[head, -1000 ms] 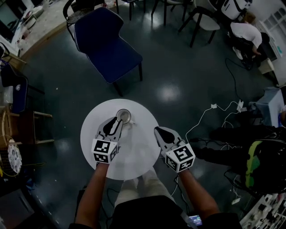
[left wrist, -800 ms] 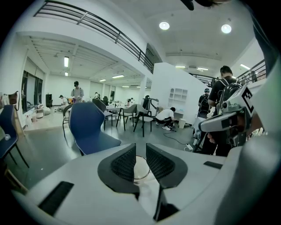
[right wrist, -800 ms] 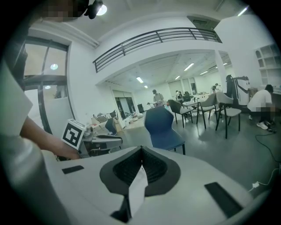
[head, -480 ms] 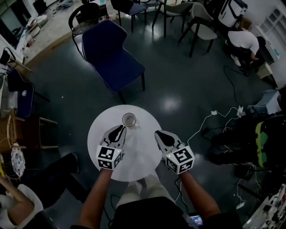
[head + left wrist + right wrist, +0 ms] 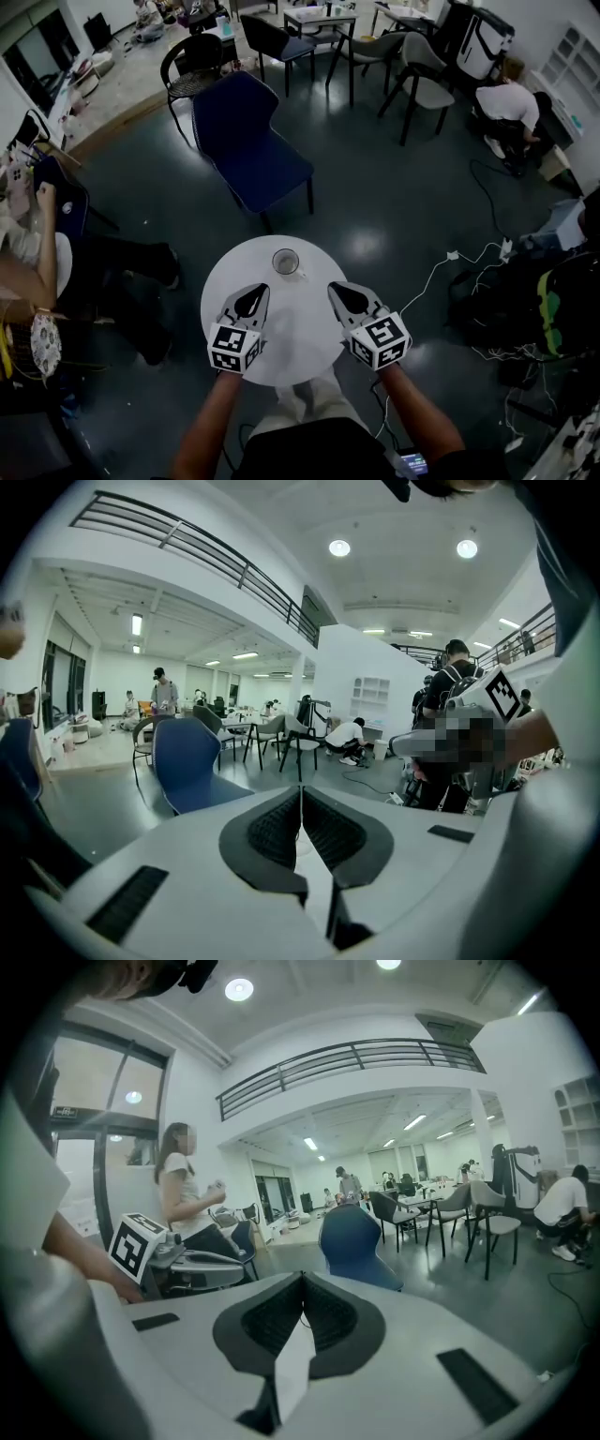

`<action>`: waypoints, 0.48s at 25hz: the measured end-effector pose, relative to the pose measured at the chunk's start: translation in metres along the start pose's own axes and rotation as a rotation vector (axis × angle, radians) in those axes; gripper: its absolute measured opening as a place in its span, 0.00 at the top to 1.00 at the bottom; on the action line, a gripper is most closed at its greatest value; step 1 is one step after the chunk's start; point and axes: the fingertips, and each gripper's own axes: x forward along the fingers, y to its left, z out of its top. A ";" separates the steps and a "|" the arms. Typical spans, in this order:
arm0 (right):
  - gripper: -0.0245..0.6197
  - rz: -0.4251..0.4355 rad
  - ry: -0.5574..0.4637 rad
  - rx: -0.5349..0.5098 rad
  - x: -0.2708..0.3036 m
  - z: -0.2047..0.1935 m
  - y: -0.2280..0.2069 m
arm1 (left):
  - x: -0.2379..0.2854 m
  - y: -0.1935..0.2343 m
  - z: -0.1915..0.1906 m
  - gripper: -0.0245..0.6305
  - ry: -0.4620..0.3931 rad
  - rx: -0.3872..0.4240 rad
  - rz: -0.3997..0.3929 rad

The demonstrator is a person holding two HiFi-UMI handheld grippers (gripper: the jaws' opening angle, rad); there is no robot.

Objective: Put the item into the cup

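- Left gripper: jaws have just been closing and now meet, with nothing between them. A second ago they stood apart right at the small clear glass cup; now the gripper is pulled back, well clear of it.
- Right gripper: jaws together, empty, same as before; it has also drawn back from the cup's side.
- Cup stands upright near the far edge of the round white table, untouched by either gripper.
- Item: not visible outside the cup; the cup's contents are too small to make out.
- Blue padded chair stands beyond the table.
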 end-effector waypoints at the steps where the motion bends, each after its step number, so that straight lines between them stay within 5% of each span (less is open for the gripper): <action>1: 0.94 0.000 -0.006 -0.006 -0.003 0.004 0.006 | -0.008 -0.001 0.002 0.93 -0.005 -0.001 -0.001; 12: 0.94 -0.004 -0.064 -0.074 -0.041 0.036 0.079 | -0.104 -0.036 0.019 0.94 -0.079 0.001 -0.044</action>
